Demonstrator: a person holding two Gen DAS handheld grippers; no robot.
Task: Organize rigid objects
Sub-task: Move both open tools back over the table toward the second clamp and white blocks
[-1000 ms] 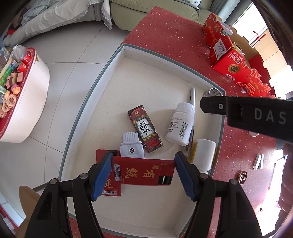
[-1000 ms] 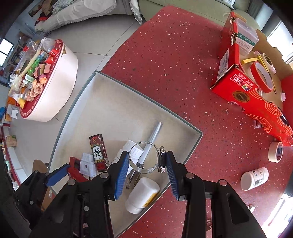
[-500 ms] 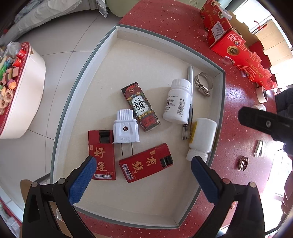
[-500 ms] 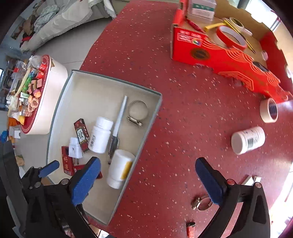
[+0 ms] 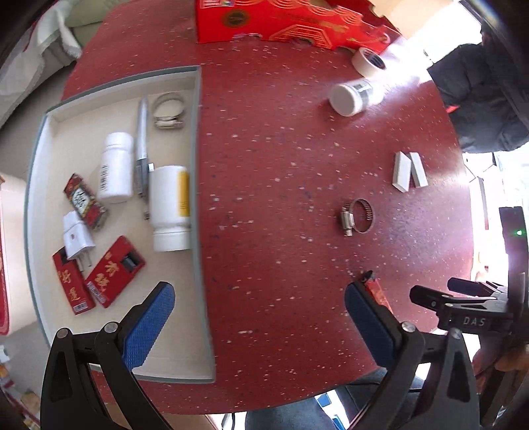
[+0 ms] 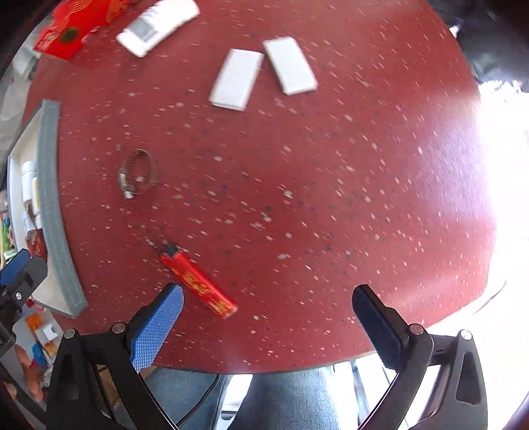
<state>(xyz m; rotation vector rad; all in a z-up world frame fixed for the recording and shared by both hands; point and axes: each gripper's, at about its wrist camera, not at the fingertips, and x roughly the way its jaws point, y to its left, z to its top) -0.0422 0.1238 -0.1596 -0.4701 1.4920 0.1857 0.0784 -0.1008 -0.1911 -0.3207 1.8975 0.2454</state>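
Observation:
A grey-rimmed tray [image 5: 197,172] on the red table holds two white bottles [image 5: 169,208], a pen, a hose clamp [image 5: 168,110], a white plug and several red boxes [image 5: 114,276]. Loose on the table lie a hose clamp [image 5: 358,216] [image 6: 138,173], a red lighter [image 6: 198,284], two white blocks [image 6: 236,79] and a white bottle [image 5: 353,96]. My left gripper [image 5: 258,317] is open and empty over the table by the tray's right rim. My right gripper [image 6: 267,317] is open and empty just above the near table edge, the lighter by its left finger.
A red gift box [image 5: 281,18] stands at the far edge with a roll of tape [image 5: 368,62] beside it. The tray's corner shows in the right wrist view [image 6: 49,198]. The person's legs are below the table's near edge.
Both grippers let go of their loads into the tray, a red box and a hose clamp, opened wide, and swung right and back toward the near side of the table.

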